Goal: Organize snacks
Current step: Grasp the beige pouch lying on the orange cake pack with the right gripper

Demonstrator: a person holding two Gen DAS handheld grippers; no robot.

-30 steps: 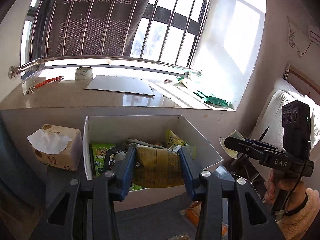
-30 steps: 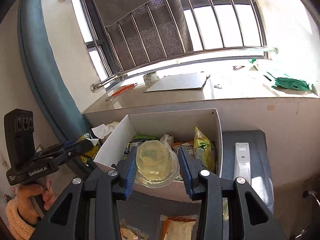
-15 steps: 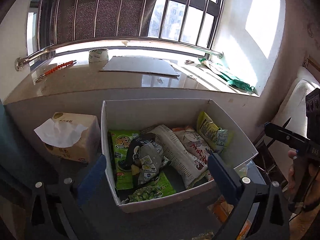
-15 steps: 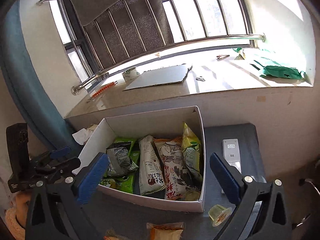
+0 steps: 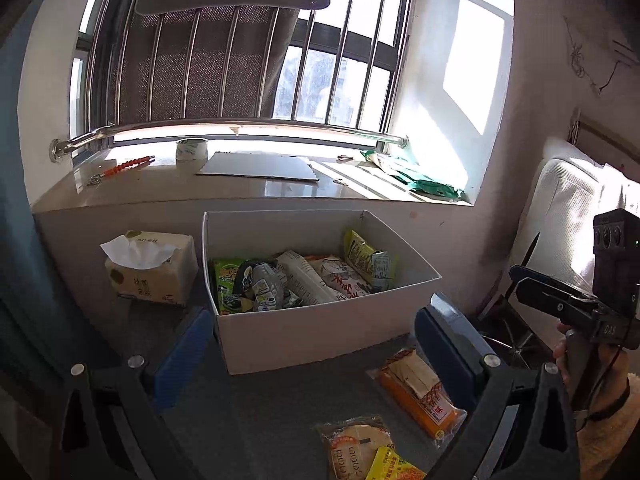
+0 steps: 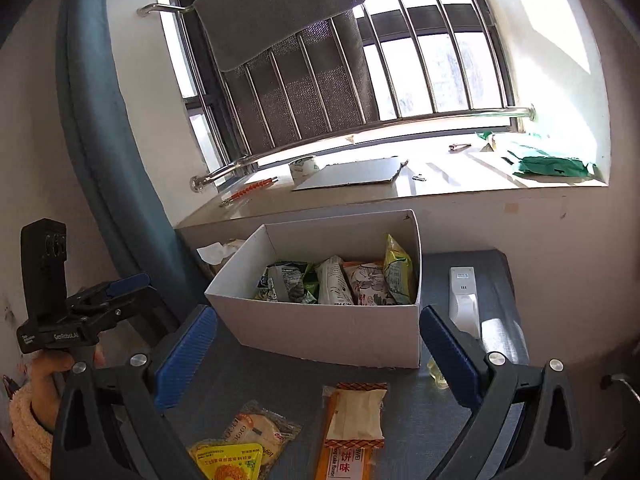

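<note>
A white box [image 5: 304, 332] [image 6: 320, 332] on the grey table holds several snack packets [image 5: 304, 280] [image 6: 340, 284]. My left gripper [image 5: 316, 352] is open and empty, in front of the box. My right gripper [image 6: 320, 348] is open and empty, also in front of the box. On the table near me lie an orange cake packet [image 5: 420, 396] [image 6: 352, 432], a round cracker packet [image 5: 356, 448] [image 6: 256, 432] and a yellow packet [image 5: 392, 468] [image 6: 224, 464]. A small clear jelly cup [image 6: 436, 374] lies by the box's right corner.
A tissue pack [image 5: 152, 268] stands left of the box. A white remote [image 6: 464, 296] lies right of it. The window sill [image 5: 240, 188] behind carries a tape roll [image 5: 192, 152], a grey board [image 5: 260, 166] and a green bag [image 6: 552, 164]. A white chair [image 5: 568, 216] stands at the right.
One second ago each gripper was shut on a snack over the box. Both opened and let go, then drew back toward me. The jelly cup ended up on the table outside the box.
</note>
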